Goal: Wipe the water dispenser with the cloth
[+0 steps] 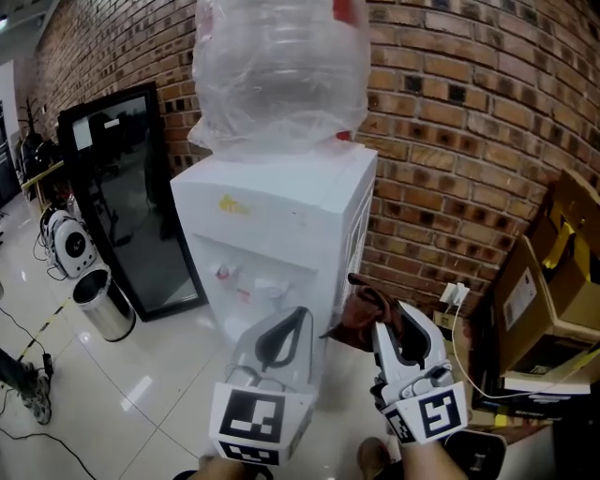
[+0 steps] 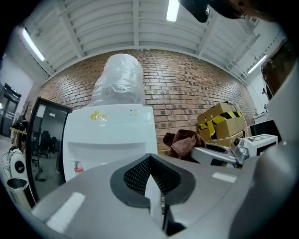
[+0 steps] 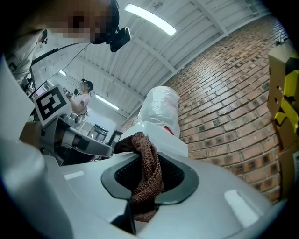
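Holding the cloth [image 1: 361, 309] bunched between pinched jaws, right gripper [image 1: 386, 328] sits low beside the water dispenser [image 1: 281, 216]. Its side panel lies at 11 o'clock from the cloth, near; contact unclear. The cabinet's long axis is upright, so strokes likely run 12 to 6. Left gripper [image 1: 294, 321]: jaws together, empty, facing the tap recess. Right is nearer the panel.

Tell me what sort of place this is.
Probably a workshop or warehouse-style office: a bare brick wall, piled cardboard boxes near a white water dispenser, and a ribbed metal roof with strip lights.
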Motion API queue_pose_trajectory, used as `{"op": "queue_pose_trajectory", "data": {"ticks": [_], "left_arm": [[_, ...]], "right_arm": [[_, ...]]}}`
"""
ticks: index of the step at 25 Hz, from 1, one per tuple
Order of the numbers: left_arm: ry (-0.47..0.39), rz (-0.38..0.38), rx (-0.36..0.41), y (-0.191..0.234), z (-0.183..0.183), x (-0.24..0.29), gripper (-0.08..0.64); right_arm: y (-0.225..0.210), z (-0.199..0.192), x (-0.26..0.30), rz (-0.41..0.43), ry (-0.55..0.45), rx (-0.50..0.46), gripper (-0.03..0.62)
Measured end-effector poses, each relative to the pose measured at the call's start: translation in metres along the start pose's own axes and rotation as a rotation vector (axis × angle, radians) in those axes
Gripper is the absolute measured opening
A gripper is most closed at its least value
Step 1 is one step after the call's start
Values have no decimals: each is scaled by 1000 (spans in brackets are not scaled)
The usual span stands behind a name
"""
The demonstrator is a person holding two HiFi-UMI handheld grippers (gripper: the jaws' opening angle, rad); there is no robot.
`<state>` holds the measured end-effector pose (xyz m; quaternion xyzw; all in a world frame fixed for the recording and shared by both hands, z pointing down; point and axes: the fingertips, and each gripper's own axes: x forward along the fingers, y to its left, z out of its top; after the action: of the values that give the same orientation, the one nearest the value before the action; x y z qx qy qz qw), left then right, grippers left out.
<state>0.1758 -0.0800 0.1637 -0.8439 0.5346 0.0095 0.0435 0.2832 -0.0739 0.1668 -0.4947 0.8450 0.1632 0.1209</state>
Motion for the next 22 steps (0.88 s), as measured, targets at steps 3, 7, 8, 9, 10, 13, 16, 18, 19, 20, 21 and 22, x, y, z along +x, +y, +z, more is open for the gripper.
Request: {"op": "queue_pose_trajectory", "data": {"ticks": [3,7,8,9,10,13,16,18,19,20,21,22], "left_arm": [[-28,0,-28,-2,15,1,0],[-92,25,-32,-3,40,-1,0],[-95,31,-31,-2,42,-1,0],[-93,34,-30,-1,42,1,0],[-92,35,-28,-1,43,3,0],[-110,36,-18,0,50,8,0],[-116,37,20,-1,52,11,0],[-107,27,51,-2,48,14,0],[-103,21,50,-2,45,15,0],[-101,16,39,-1,43,15,0],[-102,11,29,1,42,15,0],[-105,6,24,3,42,15,0]], "right_arm": [[1,12,4,-2,-22,-10,101],[-1,40,15,10,-72,-40,101],[-1,48,19,16,-89,-50,101],[0,56,23,23,-105,-60,101],[-1,63,27,28,-120,-68,101],[-1,73,42,39,-152,-79,101],[5,76,61,67,-166,-99,101],[6,77,70,78,-173,-116,101],[5,78,73,76,-177,-122,101],[3,79,77,71,-184,-126,101],[0,80,81,64,-191,-126,101],[-3,82,86,57,-199,-123,100]]}}
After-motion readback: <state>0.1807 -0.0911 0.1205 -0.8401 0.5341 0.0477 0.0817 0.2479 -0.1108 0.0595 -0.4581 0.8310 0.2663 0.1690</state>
